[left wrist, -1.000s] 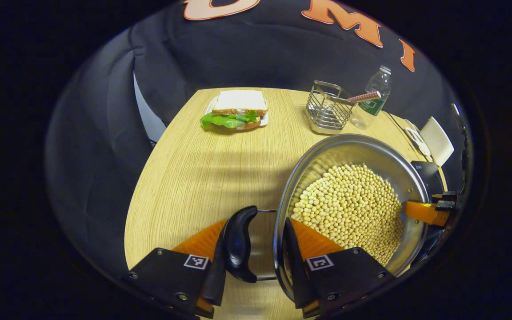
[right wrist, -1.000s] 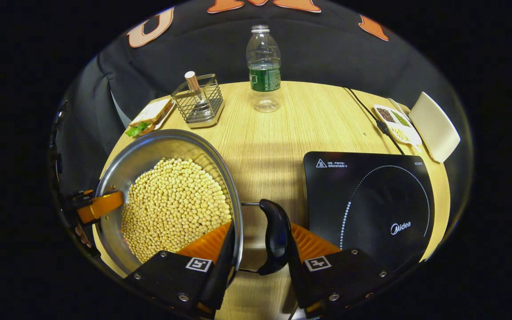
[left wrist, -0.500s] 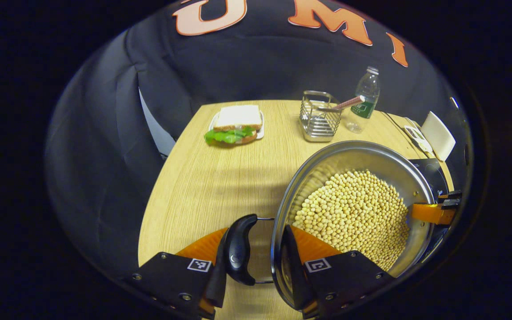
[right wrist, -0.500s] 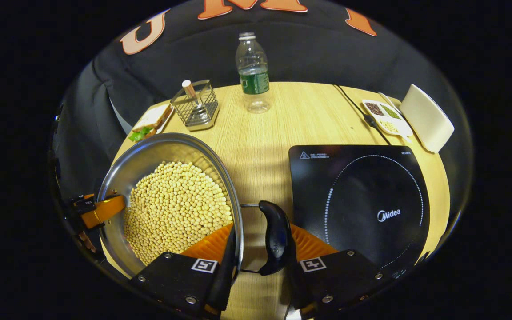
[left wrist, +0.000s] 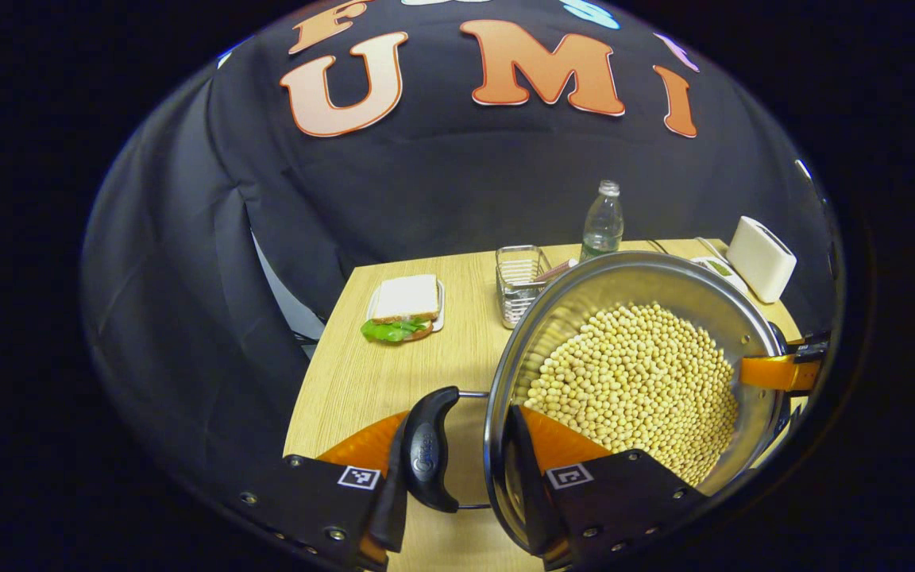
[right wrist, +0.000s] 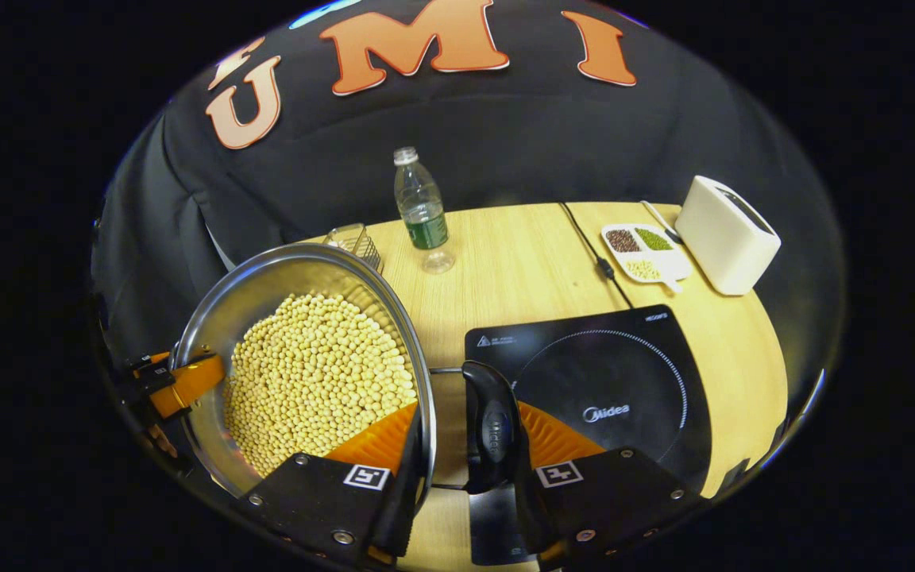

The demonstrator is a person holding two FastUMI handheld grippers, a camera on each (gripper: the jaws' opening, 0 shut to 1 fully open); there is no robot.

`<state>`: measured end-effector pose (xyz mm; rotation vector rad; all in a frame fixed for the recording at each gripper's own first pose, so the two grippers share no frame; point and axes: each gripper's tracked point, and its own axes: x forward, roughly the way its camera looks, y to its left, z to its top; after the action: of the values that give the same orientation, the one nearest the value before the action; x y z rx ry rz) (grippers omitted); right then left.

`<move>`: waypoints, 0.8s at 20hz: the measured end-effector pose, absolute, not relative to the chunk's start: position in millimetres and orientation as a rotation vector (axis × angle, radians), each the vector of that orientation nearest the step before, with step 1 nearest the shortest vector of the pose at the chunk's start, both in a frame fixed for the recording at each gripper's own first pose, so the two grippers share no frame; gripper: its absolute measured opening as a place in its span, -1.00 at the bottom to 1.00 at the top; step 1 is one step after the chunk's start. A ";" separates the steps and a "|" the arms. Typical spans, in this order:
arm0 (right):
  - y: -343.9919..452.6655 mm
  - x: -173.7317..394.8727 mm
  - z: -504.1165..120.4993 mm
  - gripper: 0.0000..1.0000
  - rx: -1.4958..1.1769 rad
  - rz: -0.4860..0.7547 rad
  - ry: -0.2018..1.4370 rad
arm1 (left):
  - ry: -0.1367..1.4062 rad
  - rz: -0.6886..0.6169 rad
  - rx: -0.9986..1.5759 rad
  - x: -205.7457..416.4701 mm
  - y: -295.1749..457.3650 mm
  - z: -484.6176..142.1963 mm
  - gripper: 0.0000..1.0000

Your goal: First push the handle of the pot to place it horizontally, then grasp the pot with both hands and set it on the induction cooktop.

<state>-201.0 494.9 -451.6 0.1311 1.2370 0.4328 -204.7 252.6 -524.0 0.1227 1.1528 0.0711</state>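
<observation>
A steel pot (left wrist: 632,278) full of pale beans (left wrist: 636,381) hangs in the air above the wooden table (left wrist: 354,381). My left gripper (left wrist: 457,469) is shut on its black side handle (left wrist: 428,449), one finger outside the handle and the other inside the rim. In the right gripper view the pot (right wrist: 267,286) is at the left, and my right gripper (right wrist: 461,461) is shut on the opposite handle (right wrist: 491,425) in the same way. The black induction cooktop (right wrist: 608,389) lies below, just right of that handle. Each gripper is visible from the other side, the right gripper (left wrist: 779,372) and the left gripper (right wrist: 175,381).
A sandwich on a plate (left wrist: 402,306) and a wire basket (left wrist: 517,282) stand at the back left, with a water bottle (right wrist: 422,210) behind them. A white toaster (right wrist: 727,234), a divided dish of beans (right wrist: 642,250) and a power cord (right wrist: 596,258) are at the back right.
Both grippers have risen with the pot, so the table looks farther off. The cooktop has slid closer under the right-hand handle.
</observation>
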 end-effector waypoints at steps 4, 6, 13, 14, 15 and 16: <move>497.7 -201.8 -455.7 0.05 0.135 0.432 1.205 | 1.129 0.072 0.126 -205.0 252.8 -523.9 0.21; 500.5 -203.9 -455.3 -0.05 0.139 0.419 1.201 | 1.123 0.064 0.129 -204.6 253.8 -524.2 0.21; 501.2 -206.4 -453.8 0.05 0.141 0.388 1.175 | 1.109 0.041 0.131 -203.4 254.8 -524.9 0.21; 503.4 -206.0 -454.8 0.05 0.141 0.385 1.178 | 1.107 0.038 0.129 -202.5 253.8 -524.6 0.21; 502.5 -206.0 -454.2 0.05 0.136 0.383 1.177 | 1.107 0.035 0.125 -202.5 253.8 -525.4 0.21; 502.6 -205.6 -454.4 0.05 0.130 0.380 1.175 | 1.109 0.033 0.119 -203.6 253.5 -527.3 0.21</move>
<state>-205.6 502.6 -454.4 0.1296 1.1749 0.3801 -203.6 253.5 -527.3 0.1194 1.1088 0.0329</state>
